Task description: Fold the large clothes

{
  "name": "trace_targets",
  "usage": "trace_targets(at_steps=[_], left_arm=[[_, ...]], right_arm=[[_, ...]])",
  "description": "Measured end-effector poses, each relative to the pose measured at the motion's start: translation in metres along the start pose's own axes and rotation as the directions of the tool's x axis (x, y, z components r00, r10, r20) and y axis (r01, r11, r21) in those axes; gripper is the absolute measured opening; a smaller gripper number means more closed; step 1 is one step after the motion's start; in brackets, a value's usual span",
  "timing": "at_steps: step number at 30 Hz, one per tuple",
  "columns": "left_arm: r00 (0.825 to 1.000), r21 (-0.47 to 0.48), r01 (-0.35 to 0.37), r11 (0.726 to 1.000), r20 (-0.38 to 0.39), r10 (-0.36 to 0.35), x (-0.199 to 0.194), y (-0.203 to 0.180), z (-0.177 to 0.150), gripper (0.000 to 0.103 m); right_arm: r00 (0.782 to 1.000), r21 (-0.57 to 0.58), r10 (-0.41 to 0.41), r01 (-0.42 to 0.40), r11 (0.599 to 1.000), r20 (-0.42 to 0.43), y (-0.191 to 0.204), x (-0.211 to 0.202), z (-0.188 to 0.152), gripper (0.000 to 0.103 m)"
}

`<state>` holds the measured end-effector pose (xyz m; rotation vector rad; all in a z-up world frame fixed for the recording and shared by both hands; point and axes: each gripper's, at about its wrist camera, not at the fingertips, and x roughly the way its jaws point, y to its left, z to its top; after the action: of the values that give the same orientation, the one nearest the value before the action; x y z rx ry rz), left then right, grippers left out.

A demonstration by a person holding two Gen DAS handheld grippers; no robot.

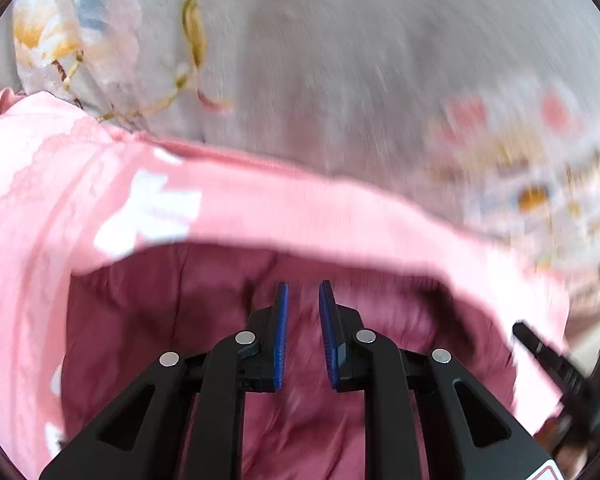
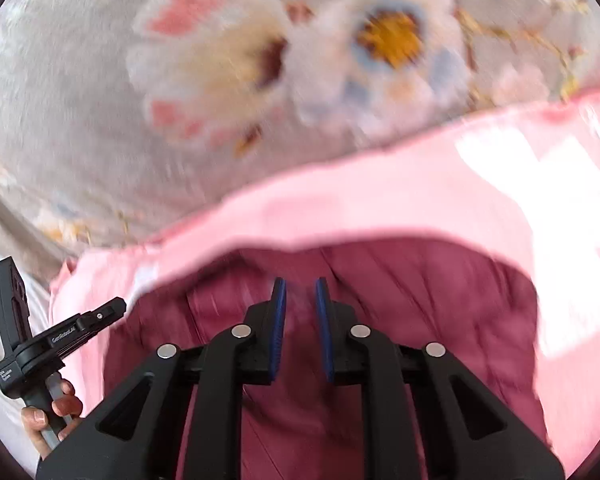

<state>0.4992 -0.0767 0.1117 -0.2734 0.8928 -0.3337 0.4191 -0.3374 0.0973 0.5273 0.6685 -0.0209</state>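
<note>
Both claws, left claw (image 1: 302,300) and right claw (image 2: 300,298), slightly spread, pinching nothing, over the pink garment (image 1: 260,208) on the floral sheet (image 2: 80,100); mid-fold seemingly, next needing an edge grip.

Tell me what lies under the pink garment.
Beyond the pink garment edge, a grey floral bedsheet shows and seems to run beneath. Anything else underneath is covered.
</note>
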Motion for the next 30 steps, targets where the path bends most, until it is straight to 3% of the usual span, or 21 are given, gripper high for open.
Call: trace_targets(at_steps=[2,5,9,13,16,24,30], left_arm=[[0.999,-0.057,0.038,0.998,-0.007,-0.039,0.018,-0.002,0.017,0.017],[0.997,-0.108,0.029,0.994,-0.064,-0.036,0.051,0.004,0.022,0.017],[0.988,-0.065,0.008,0.998,-0.152,-0.018,0.081,0.010,-0.002,0.016],[0.989,0.101,-0.067,0.993,-0.124,0.079,0.075,0.004,-0.031,0.016],[0.987,0.168,-0.105,0.980,-0.102,0.123,0.079,0.004,-0.045,0.014],[0.994,0.203,-0.111,0.973,0.003,0.112,0.081,0.007,-0.063,0.014],[0.982,0.265,-0.190,0.945,0.045,0.185,0.086,-0.010,-0.071,0.014]], right_arm=[[1.000,0.010,0.018,-0.018,1.000,0.007,0.003,0.013,0.008,0.016],[1.000,0.008,-0.017,0.017,1.000,-0.005,0.006,0.045,0.010,0.016],[0.992,-0.068,-0.075,0.068,0.995,-0.105,0.003,0.080,-0.008,0.016],[0.984,-0.174,-0.119,0.095,0.980,-0.135,0.002,0.082,-0.033,0.014],[0.984,-0.202,-0.128,0.101,0.974,-0.125,-0.005,0.084,-0.043,0.011],[0.985,-0.281,-0.167,0.149,0.948,-0.041,0.000,0.087,-0.061,0.011],[0.984,-0.291,-0.175,0.159,0.944,-0.029,0.002,0.088,-0.062,0.011]])
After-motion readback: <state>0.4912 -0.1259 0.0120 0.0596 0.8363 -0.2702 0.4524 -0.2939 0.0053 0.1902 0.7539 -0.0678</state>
